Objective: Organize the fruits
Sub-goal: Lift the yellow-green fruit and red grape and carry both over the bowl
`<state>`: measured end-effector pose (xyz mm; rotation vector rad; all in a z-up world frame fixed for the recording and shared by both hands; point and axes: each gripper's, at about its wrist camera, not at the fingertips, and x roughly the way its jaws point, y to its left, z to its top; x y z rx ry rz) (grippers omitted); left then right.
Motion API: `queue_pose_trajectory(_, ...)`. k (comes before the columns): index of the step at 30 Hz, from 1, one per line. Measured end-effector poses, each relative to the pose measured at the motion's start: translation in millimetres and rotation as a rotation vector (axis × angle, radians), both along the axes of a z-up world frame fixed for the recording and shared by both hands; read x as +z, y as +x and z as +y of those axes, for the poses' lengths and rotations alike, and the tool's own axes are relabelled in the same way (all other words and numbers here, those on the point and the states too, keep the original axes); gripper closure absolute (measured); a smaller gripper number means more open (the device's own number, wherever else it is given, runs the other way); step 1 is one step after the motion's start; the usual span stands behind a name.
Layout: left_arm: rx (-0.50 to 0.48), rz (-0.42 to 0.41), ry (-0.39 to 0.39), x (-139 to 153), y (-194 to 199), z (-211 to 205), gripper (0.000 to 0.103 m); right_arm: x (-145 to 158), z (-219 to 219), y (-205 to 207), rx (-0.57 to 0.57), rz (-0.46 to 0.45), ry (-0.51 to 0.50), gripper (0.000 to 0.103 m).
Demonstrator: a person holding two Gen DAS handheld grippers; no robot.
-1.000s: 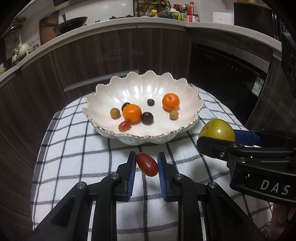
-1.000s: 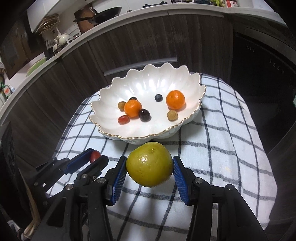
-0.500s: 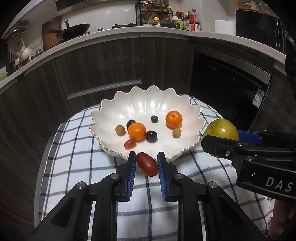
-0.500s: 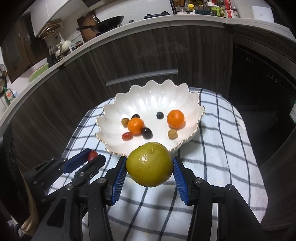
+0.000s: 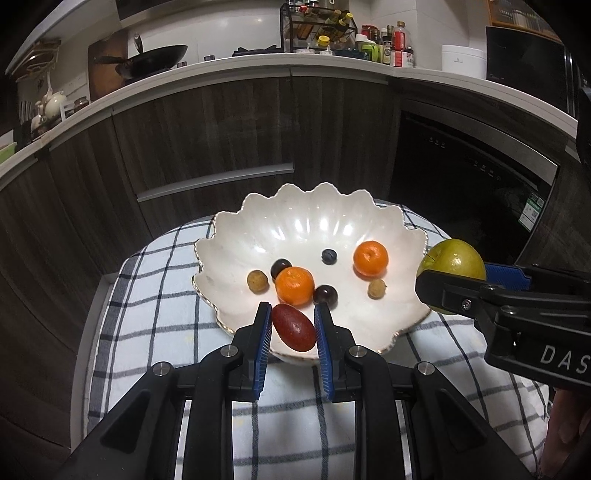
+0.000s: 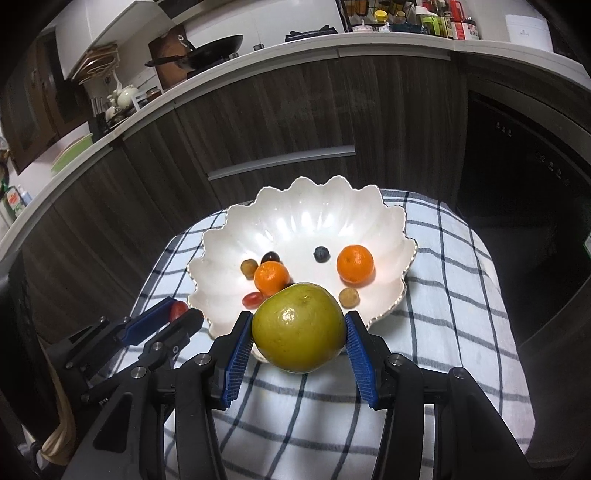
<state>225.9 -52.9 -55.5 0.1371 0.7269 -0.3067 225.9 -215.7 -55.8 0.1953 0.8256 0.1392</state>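
Left gripper [image 5: 291, 326] pinching red grape [image 5: 294, 328] at bowl's [image 5: 236, 236] 6 o'clock rim; right gripper [image 6: 298, 328] pinching green apple [image 6: 298, 326] at 4 o'clock

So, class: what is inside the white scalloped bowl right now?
Inside the bowl: two oranges, two dark grapes, a blueberry, two small tan fruits and a red grape. The held apple covers part of the bowl's near side.

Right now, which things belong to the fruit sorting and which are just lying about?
Job: red grape in left gripper; green apple in right gripper; scalloped white bowl; its tangerines.
Lying about: wok; teapot; spice rack.
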Motion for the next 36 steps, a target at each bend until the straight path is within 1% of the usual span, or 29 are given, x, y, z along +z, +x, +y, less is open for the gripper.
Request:
queue_pose_trajectory(14, 0.015, 0.035, 0.01, -16, 38, 7, 0.079, -19, 4, 35, -0.008, 0.073, 0.0, 0.052)
queue_pose_trajectory(31, 0.011, 0.075, 0.012, -34, 61, 6, 0.079, -36, 10, 54, -0.003, 0.132, -0.008, 0.052)
queue_pose_trajectory(36, 0.009, 0.099, 0.012, -42, 65, 6, 0.078, -44, 10, 57, -0.005, 0.157, -0.006, 0.052)
